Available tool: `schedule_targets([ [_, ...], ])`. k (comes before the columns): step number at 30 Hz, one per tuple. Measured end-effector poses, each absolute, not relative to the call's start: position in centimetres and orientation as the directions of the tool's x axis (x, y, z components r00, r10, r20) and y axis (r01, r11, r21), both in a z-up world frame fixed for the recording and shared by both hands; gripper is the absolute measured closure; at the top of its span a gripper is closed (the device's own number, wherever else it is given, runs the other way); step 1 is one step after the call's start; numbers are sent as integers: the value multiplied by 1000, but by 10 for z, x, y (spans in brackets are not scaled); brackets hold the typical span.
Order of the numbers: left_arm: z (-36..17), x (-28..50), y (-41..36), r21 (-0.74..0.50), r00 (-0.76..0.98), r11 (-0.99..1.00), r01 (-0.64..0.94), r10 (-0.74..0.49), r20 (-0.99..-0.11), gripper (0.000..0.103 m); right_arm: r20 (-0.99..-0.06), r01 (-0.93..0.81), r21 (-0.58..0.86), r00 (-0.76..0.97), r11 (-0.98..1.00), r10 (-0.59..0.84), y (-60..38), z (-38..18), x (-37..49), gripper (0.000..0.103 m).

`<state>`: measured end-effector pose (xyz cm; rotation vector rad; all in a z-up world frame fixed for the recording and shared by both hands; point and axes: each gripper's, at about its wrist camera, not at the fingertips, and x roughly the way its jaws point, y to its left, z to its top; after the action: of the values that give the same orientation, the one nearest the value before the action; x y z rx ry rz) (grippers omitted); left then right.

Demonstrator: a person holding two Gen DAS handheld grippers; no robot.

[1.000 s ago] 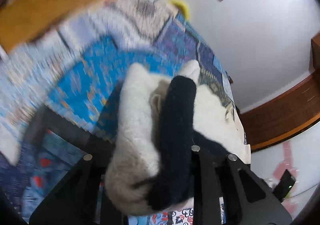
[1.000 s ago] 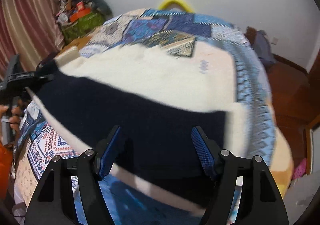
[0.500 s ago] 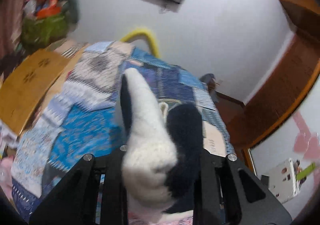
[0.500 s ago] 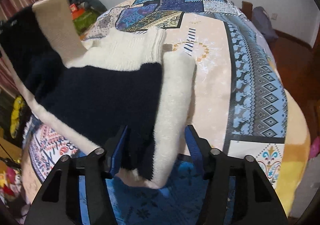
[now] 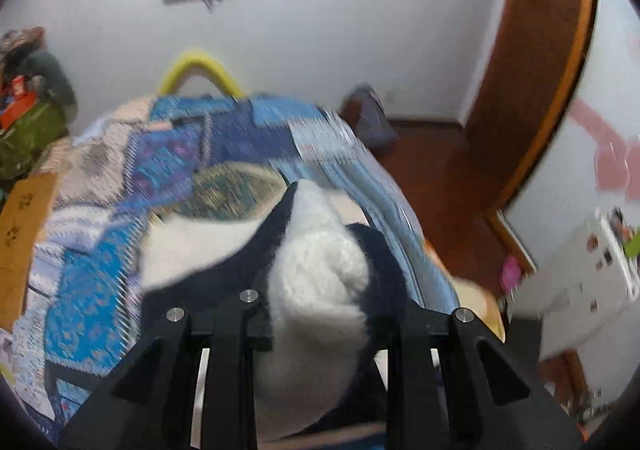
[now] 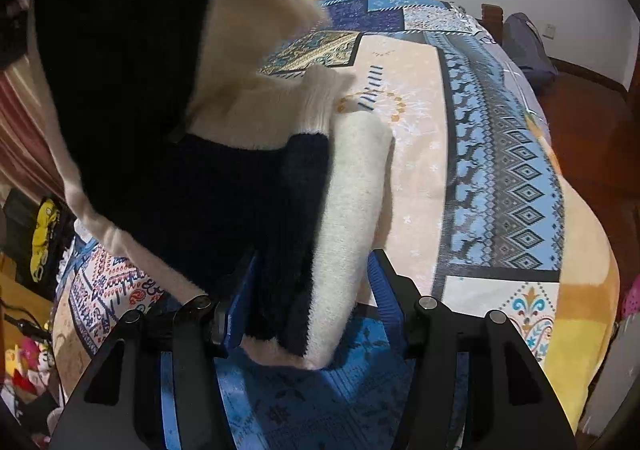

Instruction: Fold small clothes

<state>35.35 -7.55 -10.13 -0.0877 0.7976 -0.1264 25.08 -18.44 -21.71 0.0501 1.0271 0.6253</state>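
A fuzzy cream and navy sweater (image 6: pixel 224 178) lies partly on the patterned bedspread (image 6: pixel 500 154). My left gripper (image 5: pixel 320 314) is shut on a bunched fold of the sweater (image 5: pixel 316 274) and holds it up above the bed. In the right wrist view that raised part hangs at the upper left. My right gripper (image 6: pixel 308 286) is shut on the sweater's near edge, low over the bed, with cream and navy layers between its blue pads (image 6: pixel 380 290). A cream ribbed cuff (image 6: pixel 320 98) rests on the bedspread.
A yellow arched bar (image 5: pixel 200 66) stands at the bed's far end by the white wall. A dark bag (image 6: pixel 528 46) sits on the wooden floor at the right. Clutter is piled at the bed's left side (image 5: pixel 24 106). A wooden door frame (image 5: pixel 536 62) is at the right.
My left gripper has swung round and lifted its part of the sweater higher over the rest. My right gripper has closed on the near edge and moved in lower.
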Motion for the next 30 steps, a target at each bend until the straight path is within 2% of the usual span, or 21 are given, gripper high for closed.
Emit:
schedule_targets([
  [4, -136, 344, -89, -156, 583, 978, 136, -207, -786, 78, -770, -460, 311, 390, 831, 504, -190, -211, 253, 52],
  [8, -144, 329, -93, -157, 541, 970, 185, -234, -808, 69, -757, -458, 295, 423, 839, 497, -190, -206, 260, 52],
  [10, -136, 318, -93, -152, 546, 965, 214, -248, -800, 65, -756, -462, 282, 433, 841, 491, -188, -203, 267, 52],
  [12, -128, 313, -89, -181, 551, 955, 236, -285, -785, 54, -754, -468, 270, 440, 841, 487, -185, -201, 277, 52],
  [14, -113, 304, -85, -218, 565, 942, 254, -328, -757, 49, -745, -463, 247, 470, 851, 473, -184, -197, 288, 52],
  [17, -91, 296, -76, -233, 599, 933, 273, -354, -718, 48, -732, -435, 213, 521, 875, 438, -186, -189, 303, 52],
  [20, -81, 290, -61, -215, 630, 943, 253, -330, -703, 44, -709, -382, 179, 589, 907, 388, -199, -175, 312, 52],
  [24, -86, 290, -32, -173, 647, 965, 200, -262, -716, 44, -688, -360, 207, 608, 910, 397, -223, -152, 308, 52],
  [30, -139, 293, -6, -127, 563, 981, 145, -187, -805, 44, -682, -441, 243, 556, 864, 475, -217, -130, 281, 51],
])
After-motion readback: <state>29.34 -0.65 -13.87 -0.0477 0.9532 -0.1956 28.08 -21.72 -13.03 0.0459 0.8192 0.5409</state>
